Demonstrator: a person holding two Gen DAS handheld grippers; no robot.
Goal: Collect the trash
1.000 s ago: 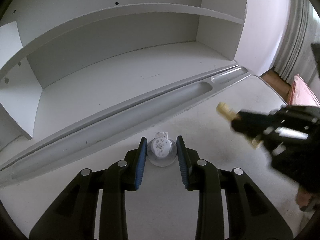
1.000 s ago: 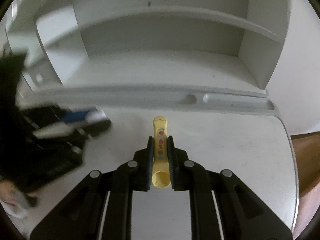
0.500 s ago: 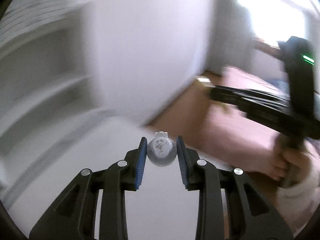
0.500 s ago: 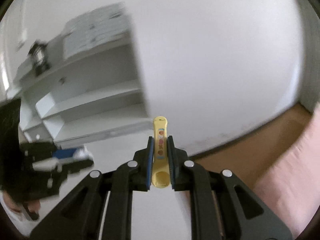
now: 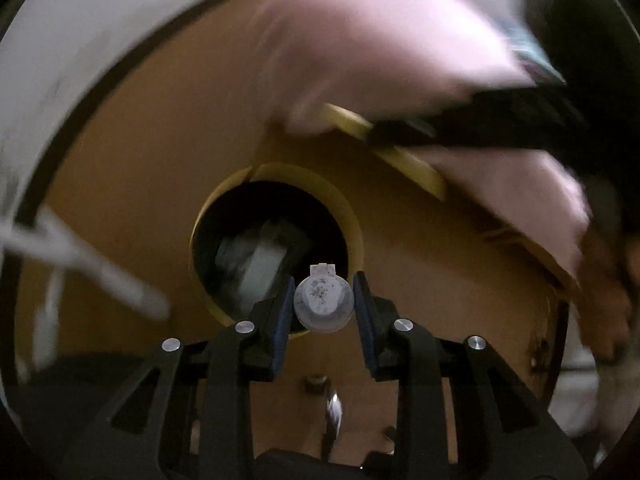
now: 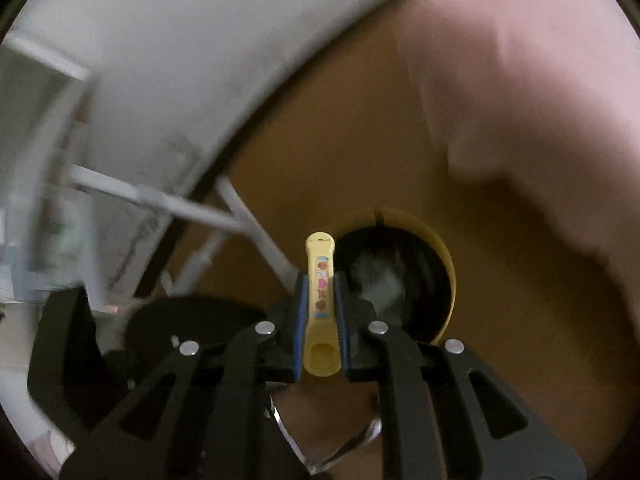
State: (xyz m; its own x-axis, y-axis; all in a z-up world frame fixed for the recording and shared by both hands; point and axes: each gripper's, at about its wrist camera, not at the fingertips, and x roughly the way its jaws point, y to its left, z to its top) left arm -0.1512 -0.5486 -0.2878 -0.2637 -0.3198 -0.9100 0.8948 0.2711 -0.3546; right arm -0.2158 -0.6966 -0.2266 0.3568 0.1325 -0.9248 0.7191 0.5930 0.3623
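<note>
- My left gripper (image 5: pixel 322 304) is clamped on a small round white container (image 5: pixel 323 307), held just above the near rim of the yellow-rimmed bin (image 5: pixel 356 224).
- My right gripper (image 6: pixel 321 304) is clenched on a yellow tube (image 6: pixel 320 304), its tip beside the bin's (image 6: pixel 448 264) left rim.
- Pale, blurred rubbish (image 5: pixel 256 264) lies inside the bin on the brown floor (image 5: pixel 160 128).
</note>
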